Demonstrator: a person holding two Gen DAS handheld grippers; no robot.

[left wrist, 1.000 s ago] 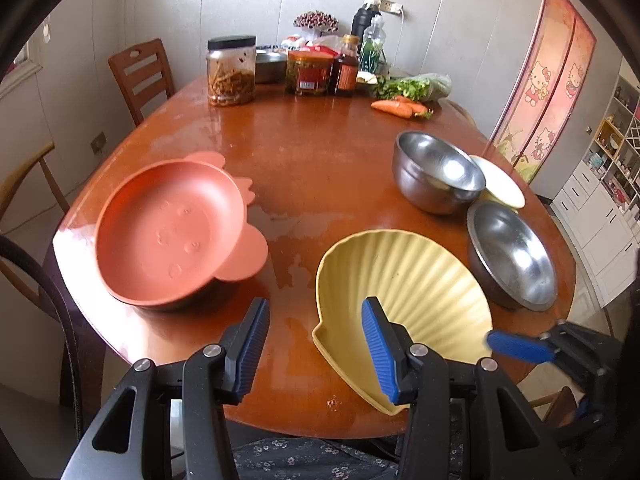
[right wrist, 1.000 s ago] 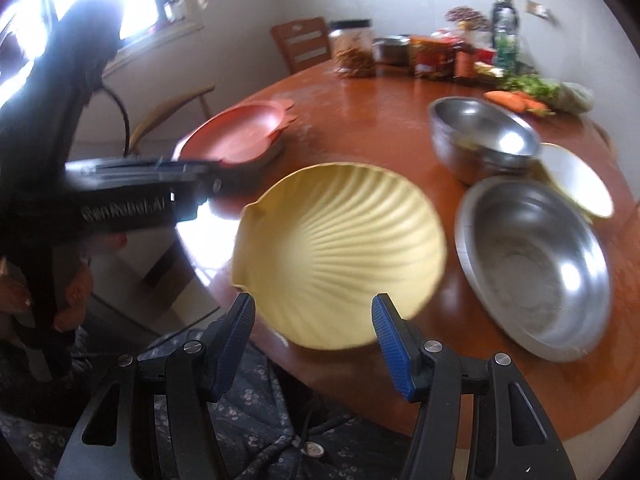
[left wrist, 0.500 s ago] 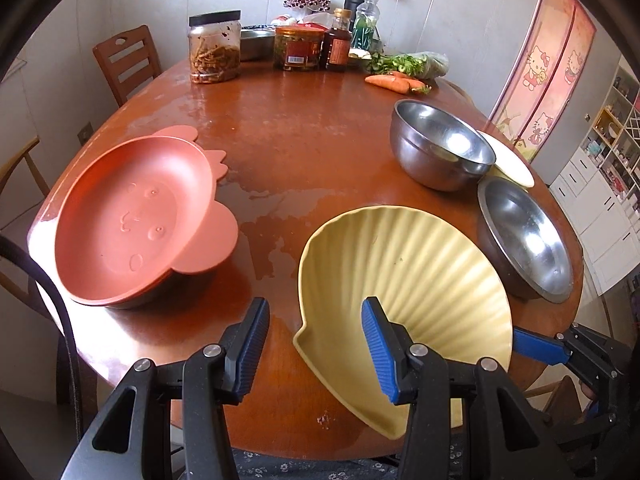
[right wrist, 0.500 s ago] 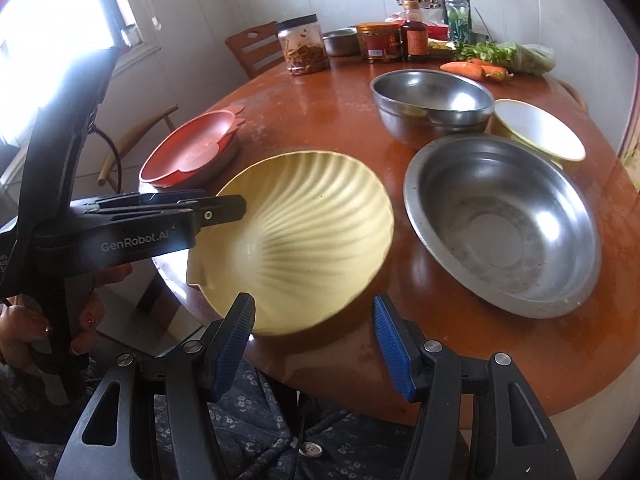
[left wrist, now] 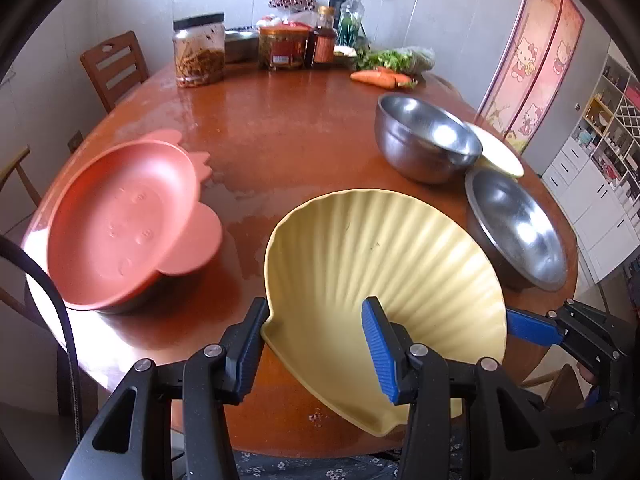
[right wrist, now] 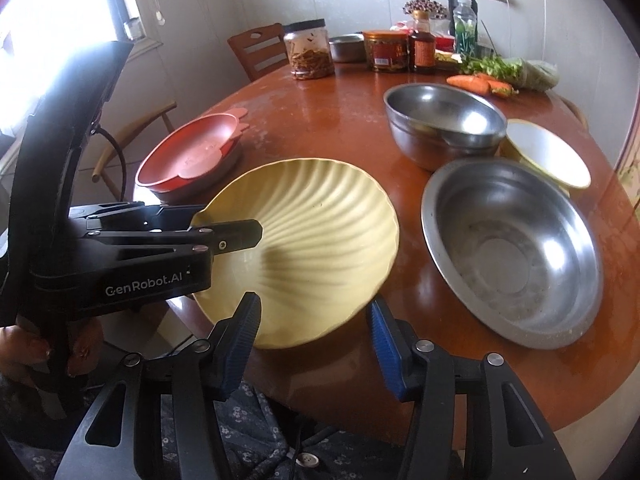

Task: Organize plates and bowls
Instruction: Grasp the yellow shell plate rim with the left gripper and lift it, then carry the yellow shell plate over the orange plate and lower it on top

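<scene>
A yellow shell-shaped plate (left wrist: 384, 264) (right wrist: 316, 232) lies at the front of the round wooden table (left wrist: 288, 128), its near part jutting past the edge. My left gripper (left wrist: 314, 340) (right wrist: 228, 228) is open and straddles the plate's left rim; its pads stand apart from it. My right gripper (right wrist: 314, 336) has the plate's near edge between its fingers; its jaws are closing and do not press on the plate. One of its blue fingers (left wrist: 532, 330) shows at the plate's right rim. An orange plate (left wrist: 120, 220) sits to the left, on top of something darker.
Right of the yellow plate stand a shallow steel bowl (right wrist: 512, 248), a deeper steel bowl (right wrist: 440, 120) and a small white bowl (right wrist: 548, 152). Jars (left wrist: 199, 54), bottles and carrots (left wrist: 380, 78) line the far edge. A wooden chair (left wrist: 116, 64) stands behind the table.
Both grippers have closed in on the yellow plate. The left one now straddles its rim, and the right one's fingers stand a little closer together around the near edge.
</scene>
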